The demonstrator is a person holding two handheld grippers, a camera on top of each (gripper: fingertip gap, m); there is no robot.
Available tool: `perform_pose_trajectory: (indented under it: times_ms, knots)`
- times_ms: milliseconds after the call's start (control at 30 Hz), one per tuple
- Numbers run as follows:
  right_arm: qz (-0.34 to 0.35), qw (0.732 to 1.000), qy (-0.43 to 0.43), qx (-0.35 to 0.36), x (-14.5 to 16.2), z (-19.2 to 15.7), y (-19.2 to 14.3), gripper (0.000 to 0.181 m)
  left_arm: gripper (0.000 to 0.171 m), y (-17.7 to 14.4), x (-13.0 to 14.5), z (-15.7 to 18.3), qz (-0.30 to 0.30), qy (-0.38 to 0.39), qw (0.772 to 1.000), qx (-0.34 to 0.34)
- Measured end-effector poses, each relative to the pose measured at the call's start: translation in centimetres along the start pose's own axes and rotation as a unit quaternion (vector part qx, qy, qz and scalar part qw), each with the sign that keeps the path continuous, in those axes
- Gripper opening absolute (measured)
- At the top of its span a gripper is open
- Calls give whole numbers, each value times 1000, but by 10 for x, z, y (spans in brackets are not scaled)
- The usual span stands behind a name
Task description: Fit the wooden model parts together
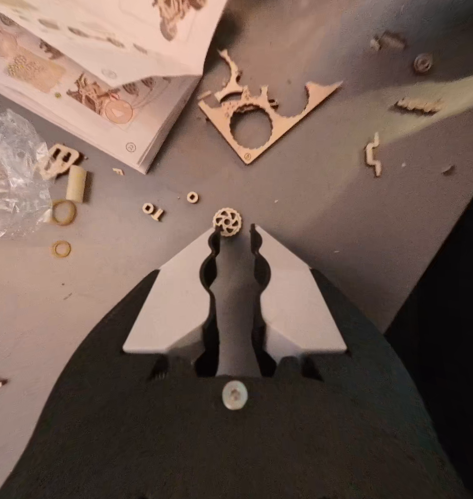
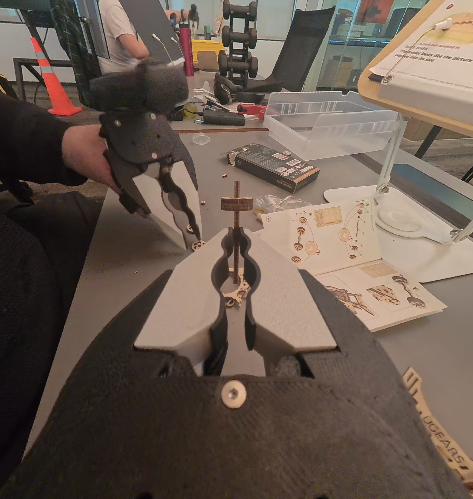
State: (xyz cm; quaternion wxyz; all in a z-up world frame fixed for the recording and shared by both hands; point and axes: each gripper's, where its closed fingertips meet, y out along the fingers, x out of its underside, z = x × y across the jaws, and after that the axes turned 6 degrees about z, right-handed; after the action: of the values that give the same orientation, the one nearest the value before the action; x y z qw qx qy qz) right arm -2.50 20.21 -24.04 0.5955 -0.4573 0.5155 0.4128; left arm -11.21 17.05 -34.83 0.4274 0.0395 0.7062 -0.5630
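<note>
Left hand-held gripper (image 1: 235, 228) parted around toothed wheel (image 1: 227, 222) on table (image 1: 122, 297); right hand-held gripper (image 2: 235, 229) clamping upright axle (image 2: 236, 216).

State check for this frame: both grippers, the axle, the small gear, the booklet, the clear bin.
Left gripper: open, tips down at the table beside the gear.
Right gripper: shut on the axle.
Axle: upright, a wheel on it.
Gear: flat on the table, ungripped.
Booklet: open.
Bin: looks empty.
</note>
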Motion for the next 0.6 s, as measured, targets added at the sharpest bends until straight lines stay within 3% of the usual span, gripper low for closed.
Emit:
perform_pose_trajectory:
  times_ms: [400,600]
  knots:
    - [-1,1000,-1,2,0,0,0,0,13,8,-4,-6,-12,40,999,-5]
    - [0,1000,0,3,0,1,-1,0,0,9,-13,2,14,-36,998,51]
